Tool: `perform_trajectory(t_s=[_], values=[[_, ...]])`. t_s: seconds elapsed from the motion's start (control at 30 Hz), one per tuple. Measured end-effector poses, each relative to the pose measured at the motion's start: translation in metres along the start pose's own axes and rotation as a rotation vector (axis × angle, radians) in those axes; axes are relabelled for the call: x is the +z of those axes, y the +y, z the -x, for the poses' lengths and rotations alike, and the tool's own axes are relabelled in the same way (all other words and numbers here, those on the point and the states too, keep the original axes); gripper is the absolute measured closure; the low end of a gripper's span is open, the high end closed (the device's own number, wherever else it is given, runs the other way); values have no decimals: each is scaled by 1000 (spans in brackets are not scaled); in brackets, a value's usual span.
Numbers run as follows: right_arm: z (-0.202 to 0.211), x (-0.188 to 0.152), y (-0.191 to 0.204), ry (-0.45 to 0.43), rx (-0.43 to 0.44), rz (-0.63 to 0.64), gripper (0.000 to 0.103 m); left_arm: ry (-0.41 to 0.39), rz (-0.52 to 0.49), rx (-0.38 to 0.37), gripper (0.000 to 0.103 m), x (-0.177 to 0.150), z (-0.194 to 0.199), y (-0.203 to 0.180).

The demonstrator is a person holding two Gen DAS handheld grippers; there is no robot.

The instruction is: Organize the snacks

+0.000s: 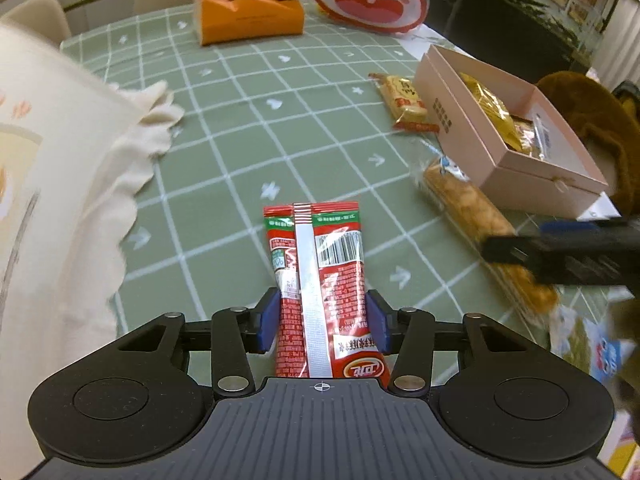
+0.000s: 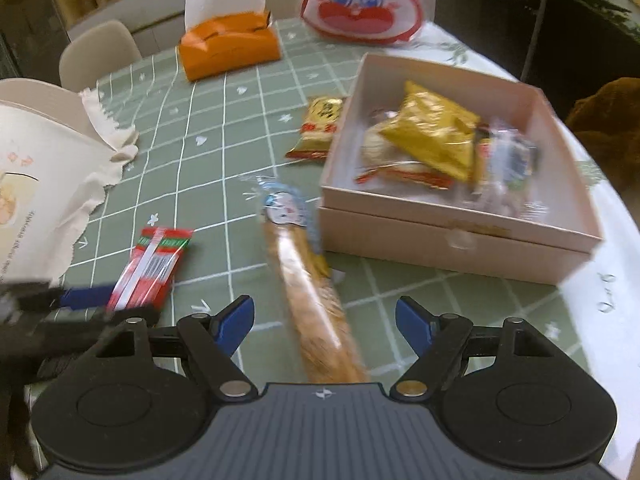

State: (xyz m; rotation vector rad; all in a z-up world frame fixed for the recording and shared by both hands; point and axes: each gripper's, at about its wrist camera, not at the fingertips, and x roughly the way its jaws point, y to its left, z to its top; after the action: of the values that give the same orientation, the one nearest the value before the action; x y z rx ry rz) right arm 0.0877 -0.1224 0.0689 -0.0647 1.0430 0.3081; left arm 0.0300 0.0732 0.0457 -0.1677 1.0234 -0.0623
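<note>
A red snack packet (image 1: 320,248) lies lengthwise on the green checked tablecloth (image 1: 240,120). My left gripper (image 1: 322,320) has its blue pads against both long sides of it. In the right wrist view the same red packet (image 2: 150,268) shows at the left with the left gripper's blue finger beside it. My right gripper (image 2: 324,320) is open over a long biscuit stick in a clear wrapper (image 2: 308,280), with gaps on both sides. A pink box (image 2: 440,240) holding several snack packs stands just beyond, to the right.
A small yellow and red packet (image 2: 318,128) lies left of the box. An orange tissue box (image 2: 228,48) and a rabbit-face bag (image 2: 360,4) stand at the far edge. A cream cloth bag (image 1: 60,160) fills the left side. A brown plush (image 1: 592,120) sits right of the box.
</note>
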Motion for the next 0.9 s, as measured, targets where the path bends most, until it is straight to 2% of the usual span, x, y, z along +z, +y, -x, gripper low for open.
perform_trajectory(t_s=[0.03,0.27,0.4,0.6,0.7,0.9], values=[[-8,4,5,13,-2,-2,26,-1,10,-10,52,-3,4,4],[-28,3,32,82,-49,-18,58,-18,70,-73,52,-22,27,29],[-20,-11,51,97,-40,-13,66,-10,71,-110,52,-28,32,36],[0,-42,69,142,7,-55,66,-20,30,-160,52,-32,41,35],[2,-47,77,142,-22,-35,65,-20,19,-167,52,-35,44,37],[-16,-27,87,99,-103,-49,47,-6,8,-163,52,-44,47,39]])
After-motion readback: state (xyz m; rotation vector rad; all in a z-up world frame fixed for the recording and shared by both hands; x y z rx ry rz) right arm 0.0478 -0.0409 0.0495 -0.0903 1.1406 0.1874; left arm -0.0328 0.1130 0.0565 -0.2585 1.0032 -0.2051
